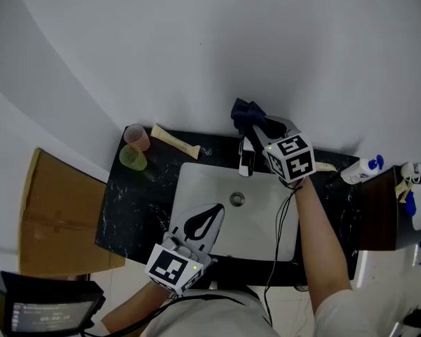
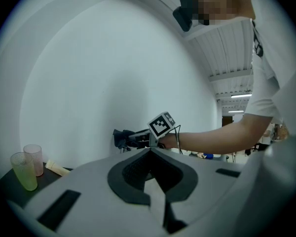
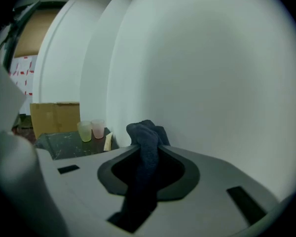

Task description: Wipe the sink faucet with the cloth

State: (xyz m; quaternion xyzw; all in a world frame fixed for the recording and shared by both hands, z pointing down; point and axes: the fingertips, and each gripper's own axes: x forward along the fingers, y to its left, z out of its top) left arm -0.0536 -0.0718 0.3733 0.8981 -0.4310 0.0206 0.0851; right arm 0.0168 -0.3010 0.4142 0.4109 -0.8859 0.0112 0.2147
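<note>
1. The right gripper is clamped on a crumpled dark blue cloth. In the right gripper view the cloth fills the slot between the jaws and bunches up beyond their tips.
2. In the head view the cloth sits by the white wall, just behind the top of the short chrome sink faucet. Whether cloth and faucet touch cannot be told.
3. The left gripper hangs over the front part of the white rectangular sink basin, well apart from the faucet. Its jaws are together at the tips with nothing between them (the left gripper view shows this plainly).
4. Seen from the left gripper, the right gripper and its cloth lie straight ahead, borne on a bare forearm.
5. The basin is set in a black marbled stone counter.
6. On the counter's back left corner stand a translucent pink plastic cup and a translucent green plastic cup, just beside each other. A cream-coloured squeeze tube lies flat to their right.
7. A white plastic bottle with a blue cap lies at the counter's right end.
8. A brown cardboard box stands left of the counter.
</note>
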